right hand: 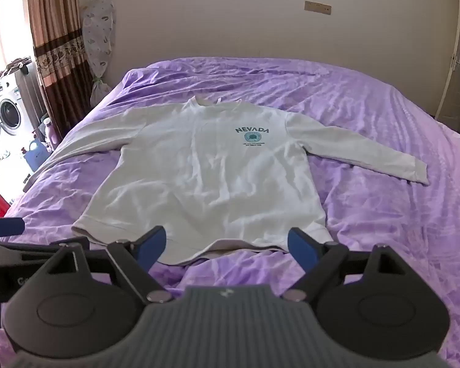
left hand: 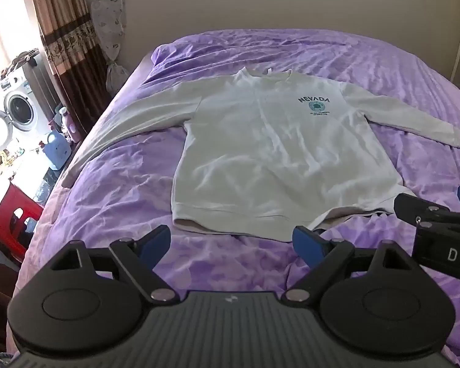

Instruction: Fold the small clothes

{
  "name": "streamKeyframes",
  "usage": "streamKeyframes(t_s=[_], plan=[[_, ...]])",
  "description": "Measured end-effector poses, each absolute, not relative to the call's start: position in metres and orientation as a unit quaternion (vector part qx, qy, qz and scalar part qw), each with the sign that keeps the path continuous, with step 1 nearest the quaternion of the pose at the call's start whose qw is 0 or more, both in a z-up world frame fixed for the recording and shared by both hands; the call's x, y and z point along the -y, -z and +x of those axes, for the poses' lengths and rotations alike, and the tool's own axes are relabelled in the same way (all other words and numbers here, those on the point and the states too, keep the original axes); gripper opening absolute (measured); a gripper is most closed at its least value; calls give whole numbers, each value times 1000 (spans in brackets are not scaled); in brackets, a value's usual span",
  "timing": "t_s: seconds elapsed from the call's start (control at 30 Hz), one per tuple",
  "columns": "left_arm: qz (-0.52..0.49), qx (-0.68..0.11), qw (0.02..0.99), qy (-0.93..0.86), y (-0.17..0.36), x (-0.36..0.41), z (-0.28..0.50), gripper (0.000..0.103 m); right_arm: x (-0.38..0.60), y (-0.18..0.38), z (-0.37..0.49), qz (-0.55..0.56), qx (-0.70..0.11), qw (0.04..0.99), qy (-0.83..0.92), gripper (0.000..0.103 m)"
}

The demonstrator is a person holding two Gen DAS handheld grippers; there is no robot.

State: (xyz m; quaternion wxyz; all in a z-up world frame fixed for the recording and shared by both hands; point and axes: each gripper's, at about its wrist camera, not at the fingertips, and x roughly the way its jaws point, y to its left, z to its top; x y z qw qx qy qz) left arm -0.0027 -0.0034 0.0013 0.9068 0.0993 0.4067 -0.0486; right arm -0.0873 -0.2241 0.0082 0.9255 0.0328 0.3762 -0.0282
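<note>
Daylight is flooding in past brown curtains (right hand: 53, 52) onto a washer (left hand: 20, 110); a purple bed (right hand: 368, 116) is sitting against a beige wall (right hand: 230, 15).

One white sweatshirt (left hand: 270, 153), one purple bed (left hand: 383, 70), two hand-held grippers, one washing machine (left hand: 18, 107)

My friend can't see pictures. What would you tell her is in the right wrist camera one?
A white long-sleeved NEVADA sweatshirt lies flat, front up, sleeves spread, on a bed with a purple cover. The right tool is open just short of the sweatshirt's hem, holding nothing. The left tool's blue tip shows at the left edge.
</note>
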Motion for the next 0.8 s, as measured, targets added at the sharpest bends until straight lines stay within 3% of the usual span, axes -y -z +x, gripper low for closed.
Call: streamKeyframes(t_s=[0.8], plan=[[73, -415, 906, 42, 2, -2, 2, 100, 227, -7, -88, 43, -377, 925, 34, 83]])
